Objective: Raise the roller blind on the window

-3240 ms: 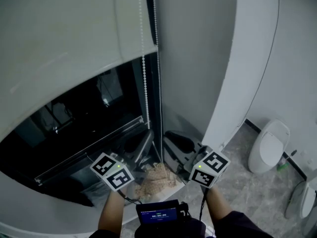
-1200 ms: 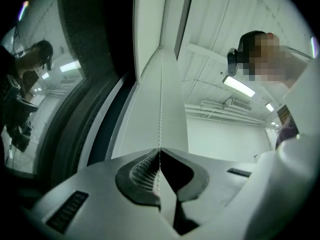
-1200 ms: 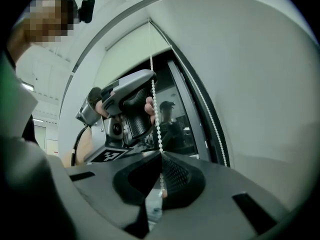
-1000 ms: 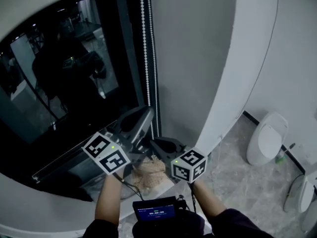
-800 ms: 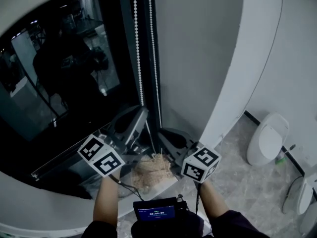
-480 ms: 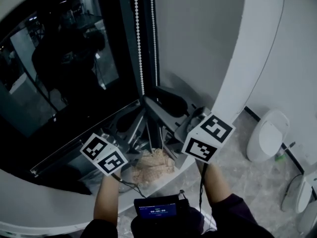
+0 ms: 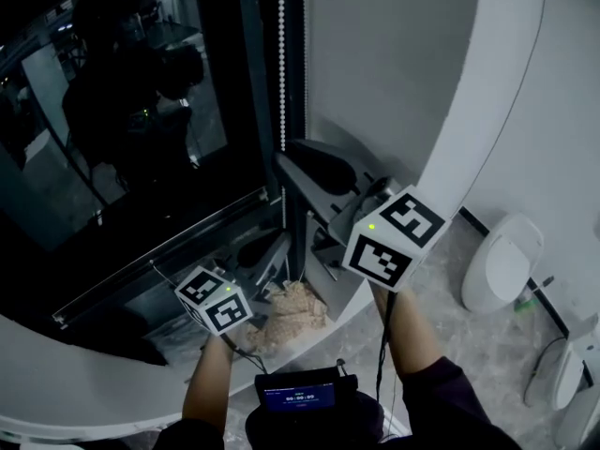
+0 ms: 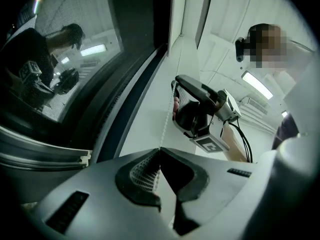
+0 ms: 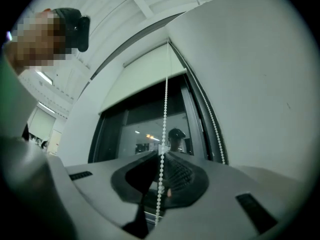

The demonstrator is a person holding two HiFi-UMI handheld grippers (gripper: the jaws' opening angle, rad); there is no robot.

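Beside the dark window [image 7: 141,129], the bead chain [image 9: 165,104] runs up past the roller blind [image 9: 142,76], which covers only the top of the glass. Right gripper [image 9: 161,155], held high: jaws pinched together on the chain. Left gripper [image 8: 160,150], lower down: jaws likewise closed on the chain. Chest-mounted screen [image 7: 300,397]: print too small to read.

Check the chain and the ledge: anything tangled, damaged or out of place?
Only a crumpled beige bundle on the ledge looks out of place. The bead chain runs straight, clamped by left gripper and right gripper.
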